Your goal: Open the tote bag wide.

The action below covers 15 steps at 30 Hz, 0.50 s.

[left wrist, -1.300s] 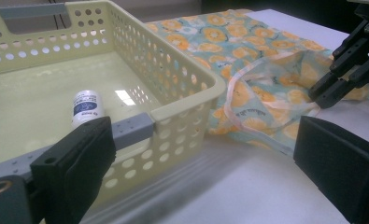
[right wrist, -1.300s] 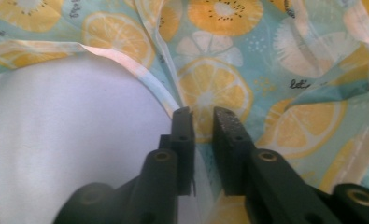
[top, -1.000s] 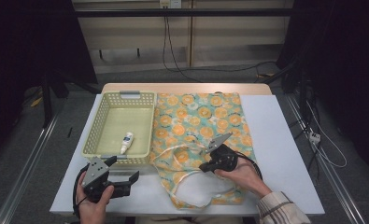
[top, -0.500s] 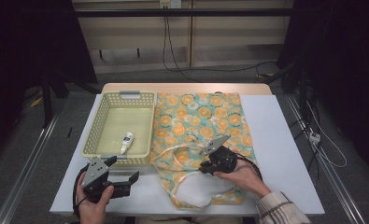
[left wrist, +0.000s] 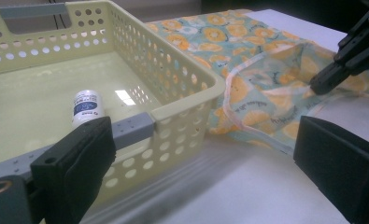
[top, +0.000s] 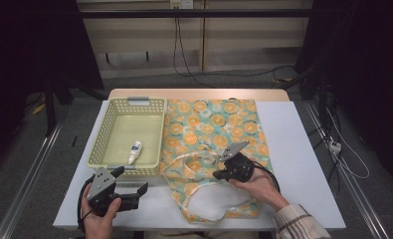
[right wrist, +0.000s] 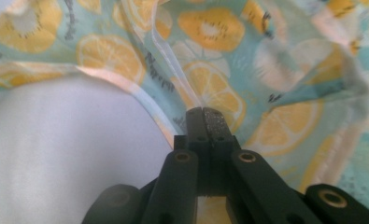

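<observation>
Nothing much has shifted over the last second: both hands stay where they were, and the right claw (top: 218, 174) has only edged a touch along the cloth.

That right claw, held in the person's right hand (top: 257, 185), is pressed closed; in the right gripper view its two black jaws meet tip to tip over the rim of the teal fabric tote bag printed with orange and lemon slices (right wrist: 275, 70), right where a pale strap (right wrist: 126, 86) curves past. Whether cloth is actually pinched between the tips, I cannot tell. The bag lies flat on the white bench (top: 303, 149), just beside the pale yellow perforated plastic basket (top: 107, 132), its mouth and loose straps turned toward the person.

The left claw (left wrist: 205, 163) is wide open and holds nothing. It hovers low at the bench's near edge, held in the left hand (top: 98, 216), and points at the basket's near corner, where a grey handle strip (left wrist: 133, 128) sits on the rim. Inside the basket, a small white bottle with a blue label (left wrist: 87, 107) lies on its side on the floor, near the front wall. The right claw shows farther off in the left gripper view, its tip down on the bag.
</observation>
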Each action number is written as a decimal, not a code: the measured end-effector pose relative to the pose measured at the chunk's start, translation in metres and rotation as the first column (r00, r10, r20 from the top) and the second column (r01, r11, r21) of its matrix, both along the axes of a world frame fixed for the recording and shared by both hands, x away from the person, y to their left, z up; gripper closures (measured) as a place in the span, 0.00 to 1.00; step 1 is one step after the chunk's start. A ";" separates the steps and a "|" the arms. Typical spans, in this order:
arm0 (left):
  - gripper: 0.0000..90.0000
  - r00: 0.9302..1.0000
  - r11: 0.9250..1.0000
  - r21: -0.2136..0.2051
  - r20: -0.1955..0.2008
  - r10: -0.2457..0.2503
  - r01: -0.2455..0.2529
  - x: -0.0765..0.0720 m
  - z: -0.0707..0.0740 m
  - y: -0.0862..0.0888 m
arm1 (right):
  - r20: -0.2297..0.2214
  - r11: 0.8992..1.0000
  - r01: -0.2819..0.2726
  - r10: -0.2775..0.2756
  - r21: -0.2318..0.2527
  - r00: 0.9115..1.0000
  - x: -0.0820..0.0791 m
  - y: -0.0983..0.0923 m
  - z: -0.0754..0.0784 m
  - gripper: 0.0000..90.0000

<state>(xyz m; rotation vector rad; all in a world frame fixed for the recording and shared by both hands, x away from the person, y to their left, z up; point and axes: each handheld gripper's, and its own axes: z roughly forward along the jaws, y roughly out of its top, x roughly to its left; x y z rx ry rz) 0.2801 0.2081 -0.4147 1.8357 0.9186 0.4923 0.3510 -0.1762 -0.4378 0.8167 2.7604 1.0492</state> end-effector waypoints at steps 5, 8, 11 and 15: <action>0.06 1.000 1.000 0.000 -0.003 -0.003 0.003 0.000 0.000 -0.001 | 0.021 0.998 0.027 -0.028 0.056 0.999 0.002 -0.006 0.010 1.00; 0.06 1.000 1.000 0.001 0.000 -0.003 0.003 0.000 0.000 0.000 | 0.030 0.996 0.035 -0.037 0.085 0.999 0.005 -0.010 0.017 1.00; 0.06 1.000 1.000 -0.002 0.001 0.000 0.000 0.000 0.000 0.000 | 0.038 0.992 0.047 -0.051 0.118 0.998 0.009 -0.014 0.025 1.00; 0.06 1.000 1.000 -0.007 0.002 -0.001 0.001 0.000 0.000 0.000 | 0.046 0.985 0.067 -0.075 0.160 0.996 0.013 -0.018 0.034 1.00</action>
